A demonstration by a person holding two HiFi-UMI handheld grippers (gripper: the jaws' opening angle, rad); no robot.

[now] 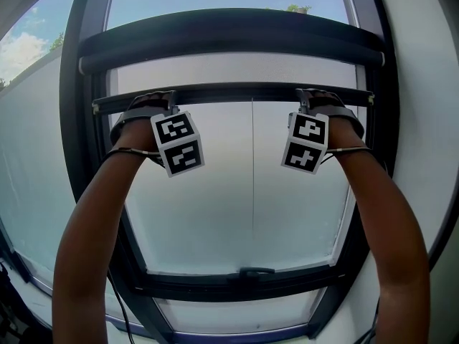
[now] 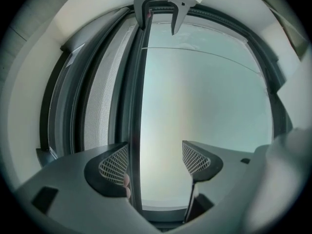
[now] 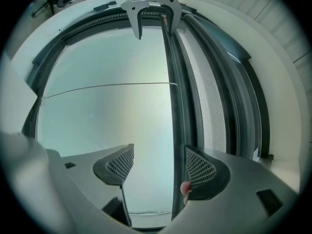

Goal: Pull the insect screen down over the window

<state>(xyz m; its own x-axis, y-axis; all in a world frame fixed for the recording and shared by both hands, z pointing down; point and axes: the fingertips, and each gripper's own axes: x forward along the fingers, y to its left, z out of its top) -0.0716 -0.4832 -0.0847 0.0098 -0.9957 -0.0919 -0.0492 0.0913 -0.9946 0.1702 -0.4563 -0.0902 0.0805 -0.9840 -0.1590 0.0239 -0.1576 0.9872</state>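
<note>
The insect screen's dark pull bar (image 1: pixel 237 92) hangs a short way below the roller housing (image 1: pixel 229 38), with a strip of grey mesh (image 1: pixel 237 69) showing between them. My left gripper (image 1: pixel 163 102) is at the bar's left end and my right gripper (image 1: pixel 310 99) at its right end. In the left gripper view the bar (image 2: pixel 135 106) runs between the open jaws of the left gripper (image 2: pixel 155 152), close against one pad (image 2: pixel 114 162). In the right gripper view the bar (image 3: pixel 174 106) likewise passes through the open right gripper (image 3: pixel 158 155), beside one pad (image 3: pixel 200 167).
A thin pull cord (image 1: pixel 252 163) hangs from the bar's middle down the glass. The window's lower frame (image 1: pixel 215 284) carries a small handle (image 1: pixel 256 271). Dark side frames (image 1: pixel 75 120) flank the opening. White wall (image 1: pixel 423 120) lies to the right.
</note>
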